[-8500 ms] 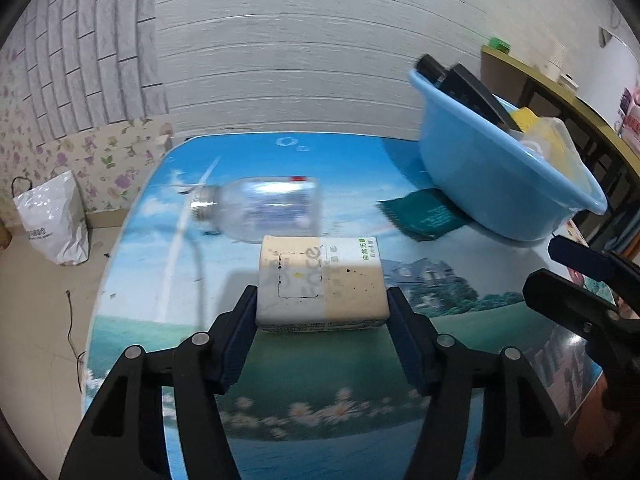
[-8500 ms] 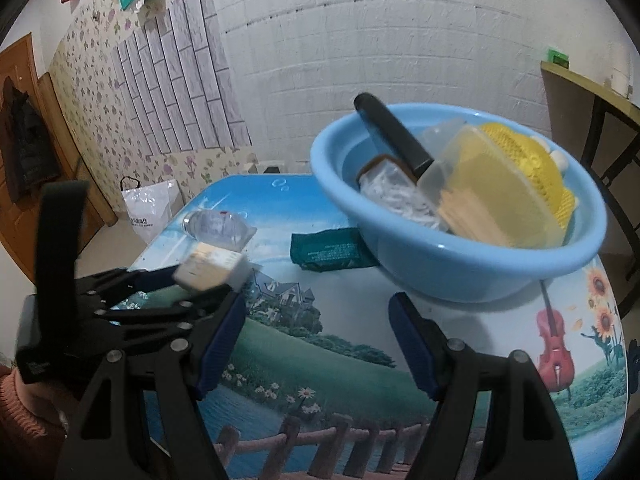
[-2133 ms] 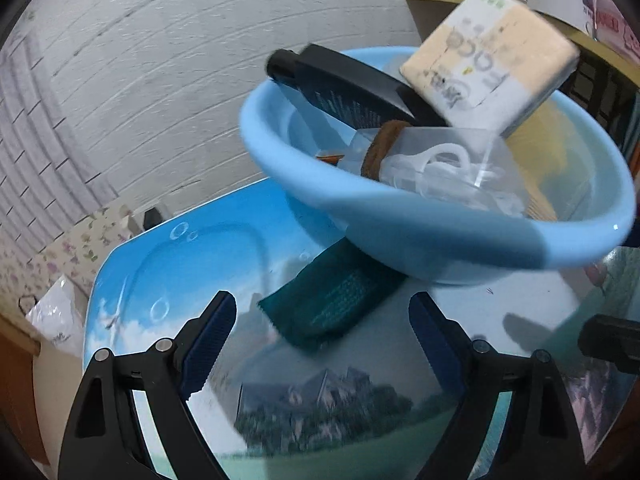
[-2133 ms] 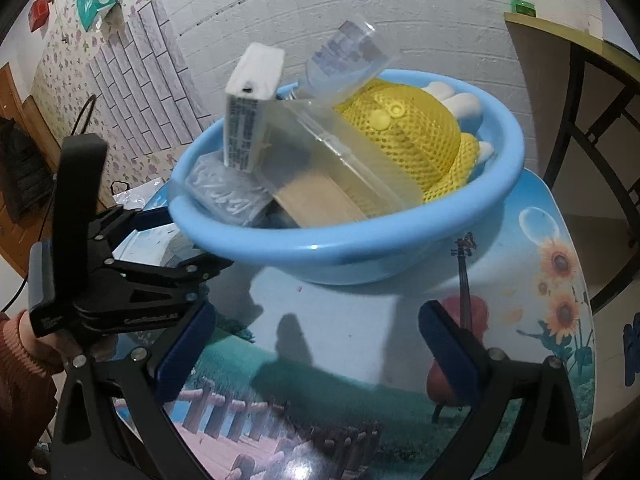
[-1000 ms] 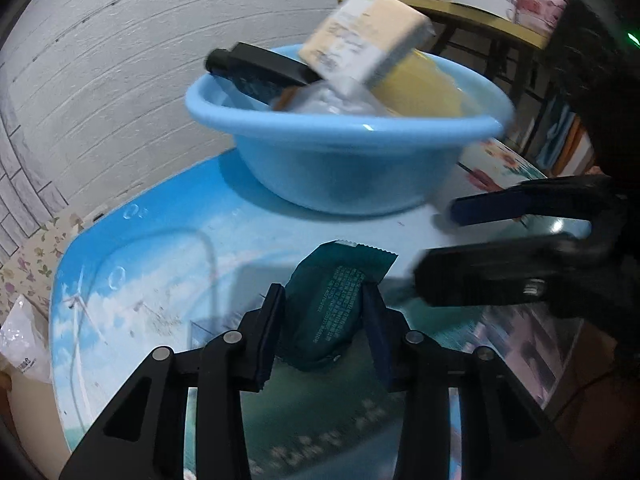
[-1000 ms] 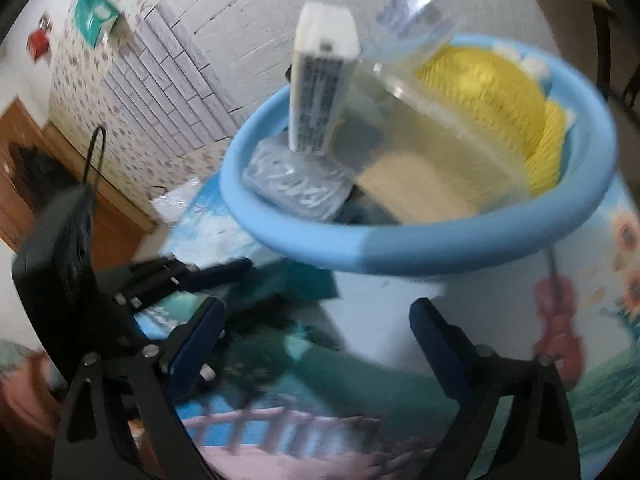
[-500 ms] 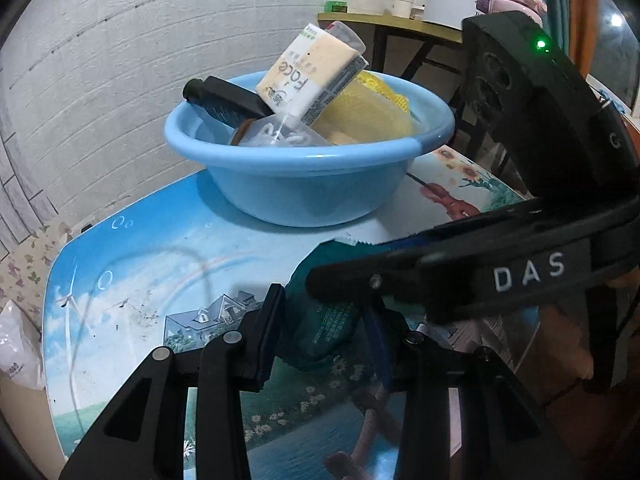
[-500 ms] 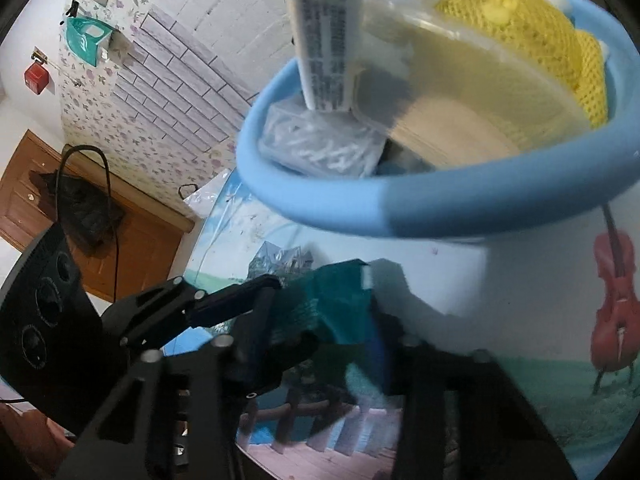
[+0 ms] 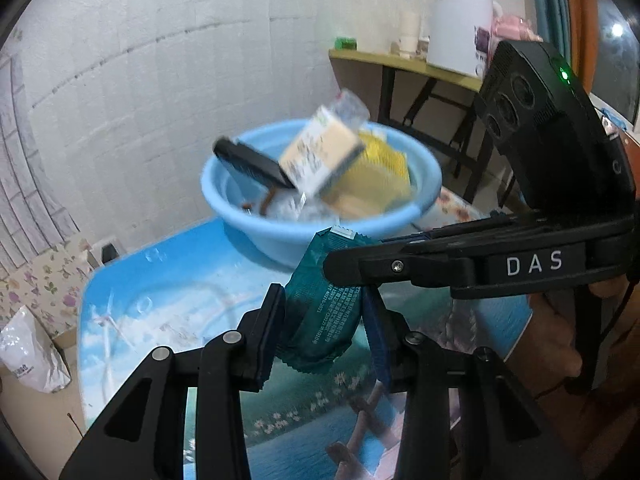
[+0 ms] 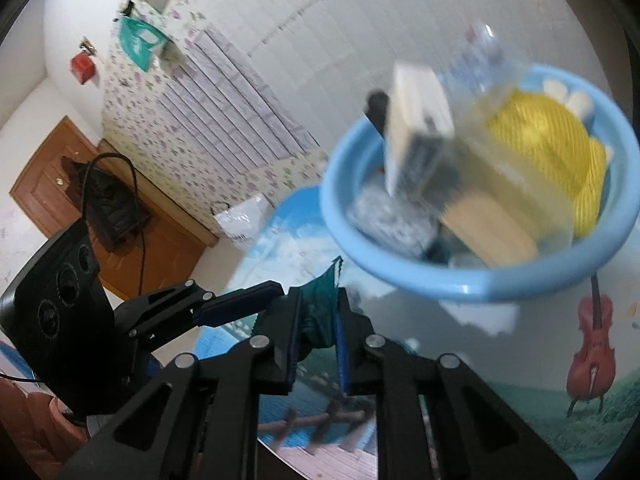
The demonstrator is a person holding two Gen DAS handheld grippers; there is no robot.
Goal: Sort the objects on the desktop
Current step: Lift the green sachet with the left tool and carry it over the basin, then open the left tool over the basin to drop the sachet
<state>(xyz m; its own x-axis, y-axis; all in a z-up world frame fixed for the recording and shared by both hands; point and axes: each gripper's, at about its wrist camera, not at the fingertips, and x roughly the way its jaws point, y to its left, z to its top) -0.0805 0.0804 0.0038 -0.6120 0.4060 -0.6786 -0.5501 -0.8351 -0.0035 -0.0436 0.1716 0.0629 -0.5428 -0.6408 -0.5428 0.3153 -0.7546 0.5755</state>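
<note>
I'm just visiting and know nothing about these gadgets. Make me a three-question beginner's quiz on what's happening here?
1. True or false: both the left gripper and the right gripper are closed on the green packet.
2. Where is the beige box? A) on the table B) in the blue basin C) on the floor
3. Fill in: the packet is held ____ the tabletop.

Key: 1 true; 2 B; 3 above

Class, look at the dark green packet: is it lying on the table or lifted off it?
Lifted off. The green packet hangs clamped between both the left gripper and right gripper, the table showing below it.
</note>
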